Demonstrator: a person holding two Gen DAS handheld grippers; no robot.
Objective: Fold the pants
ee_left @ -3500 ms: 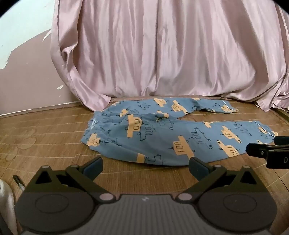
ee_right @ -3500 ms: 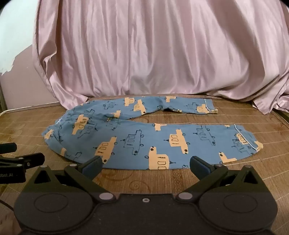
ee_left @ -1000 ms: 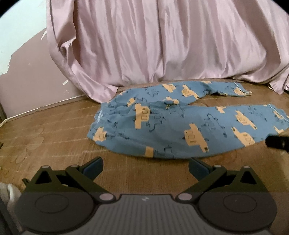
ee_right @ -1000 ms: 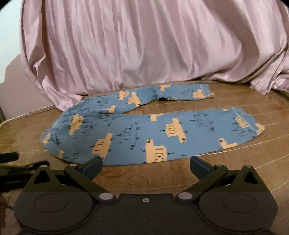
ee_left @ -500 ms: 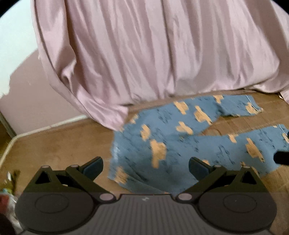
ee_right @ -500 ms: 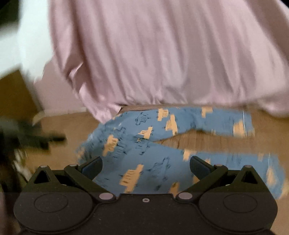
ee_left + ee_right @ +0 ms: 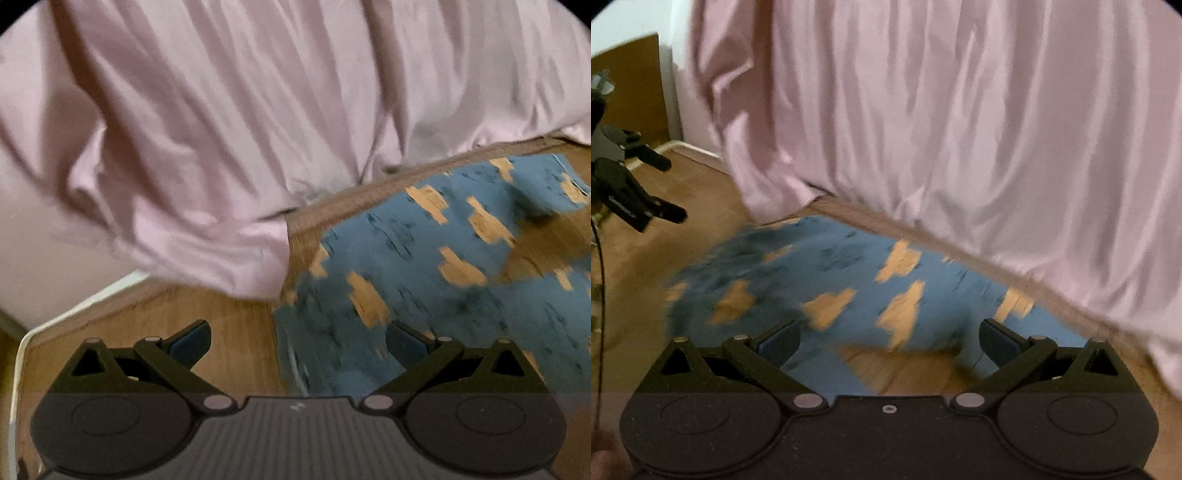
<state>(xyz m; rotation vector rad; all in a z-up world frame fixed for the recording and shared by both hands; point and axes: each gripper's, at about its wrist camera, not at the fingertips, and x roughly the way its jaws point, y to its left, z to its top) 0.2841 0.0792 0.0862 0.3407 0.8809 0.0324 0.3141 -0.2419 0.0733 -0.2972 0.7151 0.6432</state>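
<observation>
The blue cotton pants printed with orange vehicles [image 7: 424, 280] lie flat and unfolded on the surface, spreading ahead and to the right of the left gripper [image 7: 297, 341], whose right finger hangs over the waist end. In the right wrist view the same cloth lies directly ahead of and beneath the right gripper [image 7: 888, 343]. Both tools have their jaws spread wide with nothing between them.

No fold looks made yet, so this reads as the approach to a first grasp. Next, each gripper would need to drop onto an edge of the cloth and close on it, probably at the waist end.

The pants rest on a brown woven mat [image 7: 229, 332]. Behind it hangs a pale pink satin curtain [image 7: 258, 110], its hem touching the mat just beyond the pants.
</observation>
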